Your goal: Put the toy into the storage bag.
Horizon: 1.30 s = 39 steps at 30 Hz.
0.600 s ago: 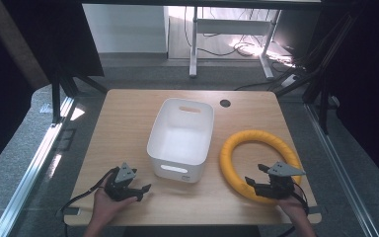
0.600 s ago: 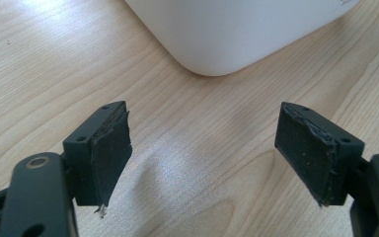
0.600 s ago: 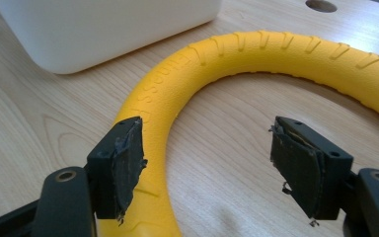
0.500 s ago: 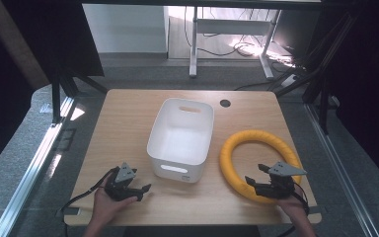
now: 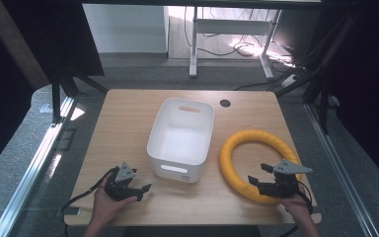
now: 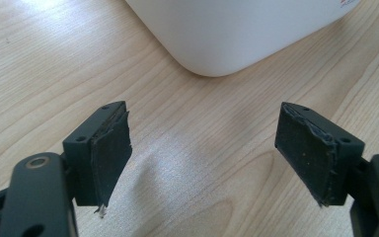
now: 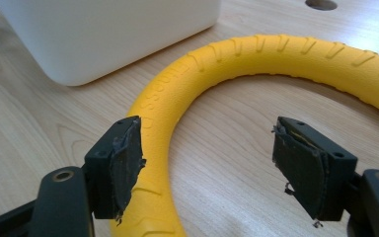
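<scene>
A yellow foam ring (image 5: 237, 148) lies flat on the wooden table (image 5: 128, 128), to the right of a white plastic bin (image 5: 181, 133). My right gripper (image 5: 255, 173) hovers low over the ring's near arc, jaws open. In the right gripper view the ring (image 7: 276, 54) curves past the left jaw, bare wood shows between the pads, and the gripper (image 7: 207, 158) grips nothing. My left gripper (image 5: 142, 192) rests near the table's front left edge and points at the bin's near corner (image 6: 237, 34). Its jaws (image 6: 202, 153) stand wide open over bare wood.
The bin is empty and has a handle slot in its near wall (image 5: 173, 169). A round cable hole (image 5: 225, 103) sits in the table behind the ring. Black frame legs and a dark floor surround the table. A cable trails off the front left edge.
</scene>
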Tool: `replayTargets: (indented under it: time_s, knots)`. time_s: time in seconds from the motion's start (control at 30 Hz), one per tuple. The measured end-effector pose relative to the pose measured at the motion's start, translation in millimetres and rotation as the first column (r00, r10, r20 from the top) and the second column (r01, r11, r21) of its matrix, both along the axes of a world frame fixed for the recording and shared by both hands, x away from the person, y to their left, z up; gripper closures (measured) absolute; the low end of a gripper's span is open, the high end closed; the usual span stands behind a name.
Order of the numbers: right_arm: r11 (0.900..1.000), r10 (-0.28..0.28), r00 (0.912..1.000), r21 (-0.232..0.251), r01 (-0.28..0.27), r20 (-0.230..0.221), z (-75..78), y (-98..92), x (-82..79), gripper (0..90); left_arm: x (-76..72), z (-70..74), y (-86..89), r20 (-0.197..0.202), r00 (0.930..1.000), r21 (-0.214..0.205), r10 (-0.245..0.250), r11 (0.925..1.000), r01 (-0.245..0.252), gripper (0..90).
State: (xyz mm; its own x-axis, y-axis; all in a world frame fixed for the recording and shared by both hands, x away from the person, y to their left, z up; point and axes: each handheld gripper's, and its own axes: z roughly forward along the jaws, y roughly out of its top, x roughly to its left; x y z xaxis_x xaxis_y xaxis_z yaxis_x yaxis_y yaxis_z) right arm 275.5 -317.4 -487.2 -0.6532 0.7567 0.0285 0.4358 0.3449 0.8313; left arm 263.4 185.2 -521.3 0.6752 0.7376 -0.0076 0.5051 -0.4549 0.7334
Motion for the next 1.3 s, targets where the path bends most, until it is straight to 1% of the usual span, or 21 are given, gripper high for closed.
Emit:
replayTargets:
  time_s: [0.17,0.27,0.3,0.37,0.43,0.47,0.53,0.63,0.8,0.83,0.87,0.9,0.93,0.97,1.0,1.07,1.1,1.2,1.23,1.27,1.3]
  knots:
    - [0.9993,0.032,0.9989,-0.016,-0.033,-0.035,6.5,3.6,3.6,25.8,0.4,0.9,0.7,-0.004,1.0,-0.003,-0.003,1.0,0.003,21.5]
    - [0.9971,0.059,0.9929,-0.042,-0.063,-0.104,17.3,8.7,12.3,25.8,1.0,0.3,0.3,-0.007,0.9999,-0.003,-0.008,1.0,0.008,21.5]
    - [0.9945,0.069,0.9883,-0.068,-0.079,-0.136,21.0,12.7,15.8,25.7,1.0,0.3,0.3,-0.007,0.9999,-0.003,-0.008,1.0,0.008,21.5]
    - [0.9881,0.083,0.9815,-0.114,-0.104,-0.173,24.5,19.8,21.3,25.6,1.3,0.2,0.3,-0.009,0.9999,-0.001,-0.009,1.0,0.009,21.5]
    - [0.9785,0.091,0.9708,-0.161,-0.128,-0.222,25.8,29.1,27.8,25.5,1.3,0.0,0.1,-0.011,0.9999,-0.001,-0.012,0.9999,0.012,21.5]
    - [0.971,0.095,0.9619,-0.189,-0.147,-0.256,25.3,35.1,31.8,25.4,1.3,0.0,0.0,-0.011,0.9999,-0.002,-0.011,0.9999,0.011,21.5]
    - [0.9589,0.099,0.9506,-0.227,-0.17,-0.294,23.1,44.5,38.0,25.2,1.1,-0.1,-0.3,-0.012,0.9999,-0.002,-0.01,0.9999,0.01,21.6]
    - [0.9452,0.099,0.936,-0.262,-0.195,-0.338,19.1,57.6,44.5,25.0,1.3,-0.3,-0.5,-0.014,0.9999,-0.001,-0.01,0.9999,0.01,21.6]
    - [0.9146,0.088,0.9117,-0.33,-0.234,-0.401,7.2,77.7,53.7,24.1,1.7,-1.1,-1.0,-0.018,0.9997,0.001,-0.014,0.9999,0.014,21.6]
    - [0.9146,0.088,0.9117,-0.33,-0.234,-0.401,7.2,77.7,53.7,24.1,1.9,-1.5,-1.3,-0.019,0.9997,0.001,-0.015,0.9999,0.015,21.6]
    - [0.9007,0.074,0.9022,-0.36,-0.244,-0.425,1.0,84.8,57.7,23.7,2.1,-2.0,-1.7,-0.022,0.9996,0.003,-0.016,0.9999,0.016,21.6]
    - [0.8957,0.07,0.8978,-0.369,-0.248,-0.435,-1.4,87.7,59.1,23.8,2.3,-2.2,-1.9,-0.022,0.9996,0.004,-0.016,0.9999,0.016,21.5]
    - [0.8957,0.07,0.8978,-0.369,-0.248,-0.435,-1.4,87.7,59.1,23.8,2.3,-2.2,-1.9,-0.022,0.9996,0.004,-0.016,0.9999,0.016,21.6]
    - [0.89,0.063,0.8928,-0.379,-0.253,-0.446,-3.6,90.6,60.3,24.0,2.5,-2.4,-2.1,-0.023,0.9996,0.004,-0.016,0.9999,0.016,21.6]
    - [0.8767,0.055,0.8862,-0.402,-0.264,-0.46,-8.3,95.8,62.6,24.6,2.7,-2.6,-2.3,-0.024,0.9996,0.004,-0.017,0.9999,0.017,21.6]
    - [0.866,0.044,0.8791,-0.421,-0.27,-0.475,-12.3,100.5,64.5,25.5,2.9,-3.1,-2.6,-0.027,0.9995,0.006,-0.019,0.9998,0.019,21.6]
    - [0.866,0.044,0.8791,-0.421,-0.27,-0.475,-12.3,100.5,64.5,25.5,2.9,-3.1,-2.6,-0.027,0.9995,0.006,-0.019,0.9998,0.019,21.6]
    - [0.8518,0.027,0.8713,-0.445,-0.277,-0.49,-17.1,105.3,67.5,28.9,2.9,-3.2,-2.6,-0.027,0.9994,0.007,-0.02,0.9998,0.02,21.6]
    - [0.8514,0.018,0.8668,-0.447,-0.275,-0.498,-18.1,106.4,67.7,29.4,3.0,-3.2,-2.6,-0.027,0.9994,0.006,-0.019,0.9998,0.02,21.6]
    - [0.8482,0.014,0.8658,-0.453,-0.275,-0.5,-18.8,107.1,68.4,29.2,3.1,-3.3,-2.7,-0.028,0.9994,0.006,-0.019,0.9998,0.02,21.6]
    - [0.8491,0.013,0.8649,-0.451,-0.275,-0.502,-18.7,107.4,69.3,30.1,3.2,-3.4,-2.8,-0.028,0.9994,0.006,-0.02,0.9998,0.02,21.6]
